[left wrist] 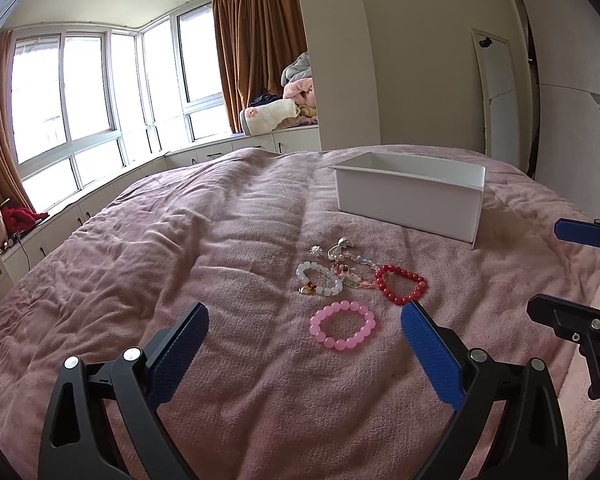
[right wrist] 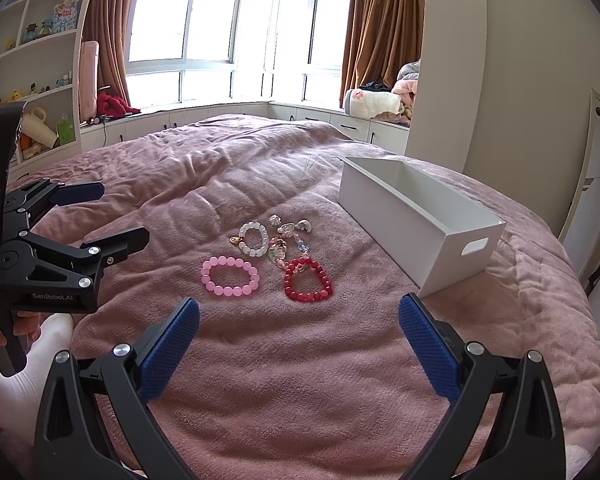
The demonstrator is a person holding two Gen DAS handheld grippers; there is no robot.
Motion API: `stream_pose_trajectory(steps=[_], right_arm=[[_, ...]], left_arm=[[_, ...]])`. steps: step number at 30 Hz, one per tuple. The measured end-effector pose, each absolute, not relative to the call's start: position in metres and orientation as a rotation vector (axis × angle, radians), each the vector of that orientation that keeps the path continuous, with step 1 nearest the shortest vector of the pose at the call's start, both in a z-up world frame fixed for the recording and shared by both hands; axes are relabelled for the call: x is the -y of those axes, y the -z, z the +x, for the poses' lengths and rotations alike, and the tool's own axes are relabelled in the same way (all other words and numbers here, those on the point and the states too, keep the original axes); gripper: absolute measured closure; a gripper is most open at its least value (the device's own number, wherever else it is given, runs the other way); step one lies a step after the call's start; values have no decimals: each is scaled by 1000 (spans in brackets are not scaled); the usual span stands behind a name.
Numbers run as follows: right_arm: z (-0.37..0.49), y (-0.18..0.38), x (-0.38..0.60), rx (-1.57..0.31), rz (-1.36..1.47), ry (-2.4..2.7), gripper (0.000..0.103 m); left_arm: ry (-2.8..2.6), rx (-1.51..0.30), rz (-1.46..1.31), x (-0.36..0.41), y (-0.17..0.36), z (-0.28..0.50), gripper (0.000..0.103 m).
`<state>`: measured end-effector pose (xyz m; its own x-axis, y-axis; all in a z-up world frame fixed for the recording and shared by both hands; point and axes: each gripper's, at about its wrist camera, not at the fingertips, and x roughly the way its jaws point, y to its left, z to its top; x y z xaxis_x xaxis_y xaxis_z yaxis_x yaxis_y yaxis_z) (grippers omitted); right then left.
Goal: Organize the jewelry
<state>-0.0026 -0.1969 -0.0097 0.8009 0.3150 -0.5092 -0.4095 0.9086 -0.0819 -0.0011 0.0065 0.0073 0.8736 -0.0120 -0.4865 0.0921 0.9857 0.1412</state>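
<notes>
On the pink bed (left wrist: 220,240), the left tool (left wrist: 304,344) hangs with its blue pads spread wide and nothing between them, the pink bracelet (left wrist: 343,326) lying just beyond. Going right, the white bracelet (left wrist: 319,279), a small tangle of charms (left wrist: 342,256) and the red bracelet (left wrist: 401,283) sit close together mid-bed, with the white box (left wrist: 408,196) farther toward the bed's right edge. The right tool (right wrist: 299,344) is likewise spread and empty.

Daylit bay windows (right wrist: 188,20), brown curtains (right wrist: 384,24), pink-covered bed (right wrist: 300,380), shelves (right wrist: 32,64) at left
</notes>
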Motion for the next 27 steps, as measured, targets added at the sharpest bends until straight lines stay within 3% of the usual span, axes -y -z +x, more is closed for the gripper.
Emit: stream_pose_trajectory(steps=[2,7,20,27], right_arm=[[-3,9,197,-510,-193,-390,5],[-3,9,197,-510,-193,-391,5],[-4,8,197,-509,-193,-391,5],[-4,8,197,-509,-193,-391,5]], left_arm=[[34,-497,165,-7,-8,-1,22],[8,-512,129,-14,-7,0,33],[30,-527,129,-11,-5,-1,32],[36,-532,127,-11,-4,0,17]])
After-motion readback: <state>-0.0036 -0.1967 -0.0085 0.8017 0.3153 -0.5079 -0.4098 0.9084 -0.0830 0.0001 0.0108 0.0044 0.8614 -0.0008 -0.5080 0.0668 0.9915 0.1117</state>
